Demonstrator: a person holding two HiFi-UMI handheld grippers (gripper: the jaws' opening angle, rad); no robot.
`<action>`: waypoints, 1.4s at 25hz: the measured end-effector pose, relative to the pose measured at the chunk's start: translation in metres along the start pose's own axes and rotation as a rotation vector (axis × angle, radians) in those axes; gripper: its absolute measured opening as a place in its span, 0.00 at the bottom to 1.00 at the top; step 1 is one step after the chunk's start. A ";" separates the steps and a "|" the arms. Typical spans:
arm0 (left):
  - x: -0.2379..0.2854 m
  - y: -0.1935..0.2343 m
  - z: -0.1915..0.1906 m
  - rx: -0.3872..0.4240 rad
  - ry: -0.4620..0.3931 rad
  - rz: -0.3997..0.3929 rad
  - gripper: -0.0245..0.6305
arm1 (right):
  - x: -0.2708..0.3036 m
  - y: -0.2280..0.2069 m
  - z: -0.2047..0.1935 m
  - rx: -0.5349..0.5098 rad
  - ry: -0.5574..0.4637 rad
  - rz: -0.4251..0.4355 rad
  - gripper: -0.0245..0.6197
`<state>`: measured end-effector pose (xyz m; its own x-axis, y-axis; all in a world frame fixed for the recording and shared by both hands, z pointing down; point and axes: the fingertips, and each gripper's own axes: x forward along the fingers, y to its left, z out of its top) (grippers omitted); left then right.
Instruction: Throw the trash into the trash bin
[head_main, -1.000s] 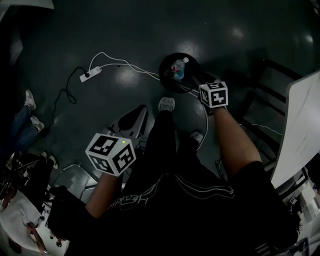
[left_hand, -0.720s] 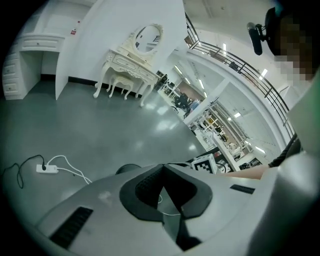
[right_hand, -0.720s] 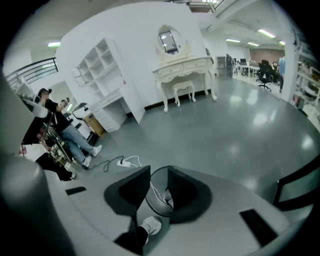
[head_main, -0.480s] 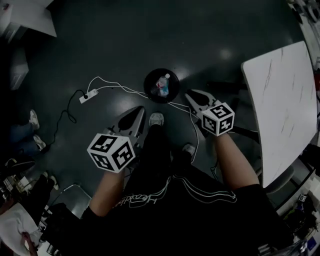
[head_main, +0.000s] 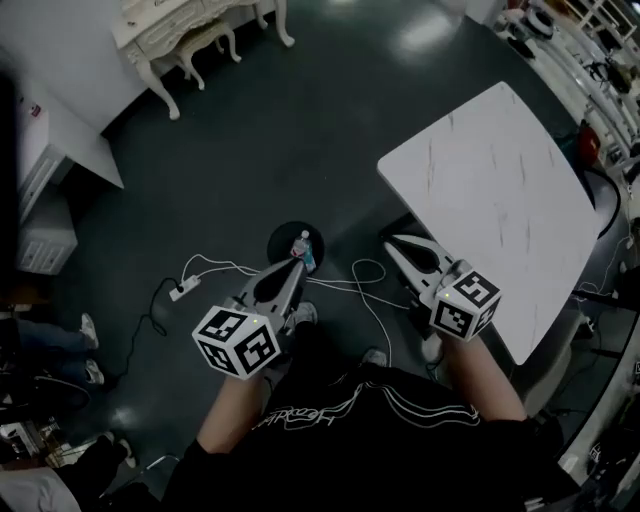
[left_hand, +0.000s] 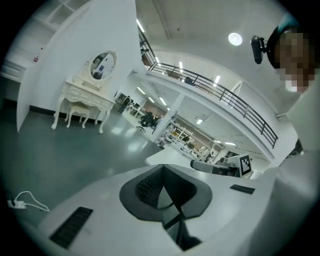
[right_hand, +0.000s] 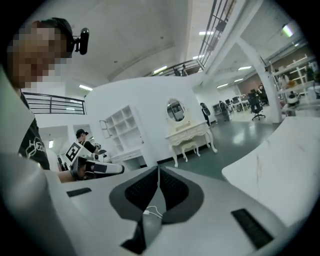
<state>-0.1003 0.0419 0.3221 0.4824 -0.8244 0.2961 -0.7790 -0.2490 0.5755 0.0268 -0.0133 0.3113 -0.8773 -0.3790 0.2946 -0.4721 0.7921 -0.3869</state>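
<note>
The head view is dim and underexposed, its corners vignetted black and its edges bent by the lens. Lamps glare as pale patches on the glossy floor (head_main: 300, 140). Both gripper views are bright, evenly lit by ceiling lights (left_hand: 235, 38), strongly barrel-distorted within black circular borders, and soft up close.

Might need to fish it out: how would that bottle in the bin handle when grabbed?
Probably light: the bottle looks like thin clear plastic, so it may crush. Its round body could slip or roll.
</note>
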 end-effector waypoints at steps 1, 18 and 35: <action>-0.004 -0.020 0.005 0.013 -0.011 -0.029 0.04 | -0.016 0.006 0.008 0.007 -0.017 0.000 0.10; -0.020 -0.228 0.037 0.344 -0.099 -0.285 0.04 | -0.192 0.073 0.080 -0.206 -0.249 0.029 0.09; -0.024 -0.287 0.031 0.418 -0.128 -0.321 0.04 | -0.231 0.079 0.078 -0.235 -0.287 0.056 0.09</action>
<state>0.0998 0.1175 0.1264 0.6900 -0.7224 0.0447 -0.7060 -0.6581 0.2616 0.1856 0.0992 0.1447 -0.9056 -0.4240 0.0083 -0.4188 0.8911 -0.1748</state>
